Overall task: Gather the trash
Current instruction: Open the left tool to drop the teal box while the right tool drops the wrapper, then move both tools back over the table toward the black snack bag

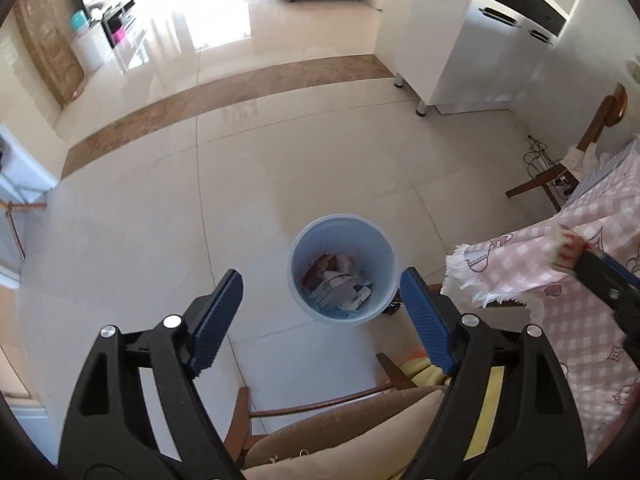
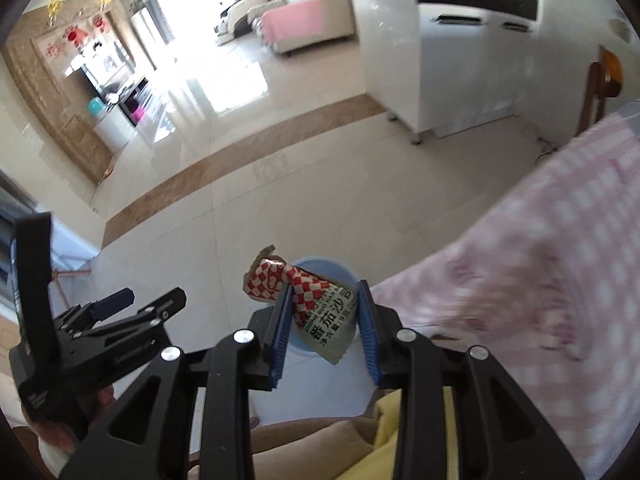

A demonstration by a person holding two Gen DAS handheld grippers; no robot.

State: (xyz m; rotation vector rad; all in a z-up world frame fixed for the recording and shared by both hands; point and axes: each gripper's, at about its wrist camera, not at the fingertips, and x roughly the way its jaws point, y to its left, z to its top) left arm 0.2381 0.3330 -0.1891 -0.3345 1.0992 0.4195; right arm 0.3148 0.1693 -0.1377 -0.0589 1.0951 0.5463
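- The right gripper [image 2: 323, 312] was clamped on a red-checked sachet [image 2: 316, 304], held above the floor in front of the bin [image 2: 344, 274].
- The left gripper [image 1: 322, 312] stood wide open with nothing between its pads.
- The blue bin [image 1: 342, 268] stood on the tiled floor [image 1: 160, 220], part-filled with wrappers, just beside the table's pink tablecloth [image 1: 560, 272].

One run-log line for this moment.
left tongs: open, empty | right tongs: shut on ketchup packet | blue bin: on floor, already holds trash
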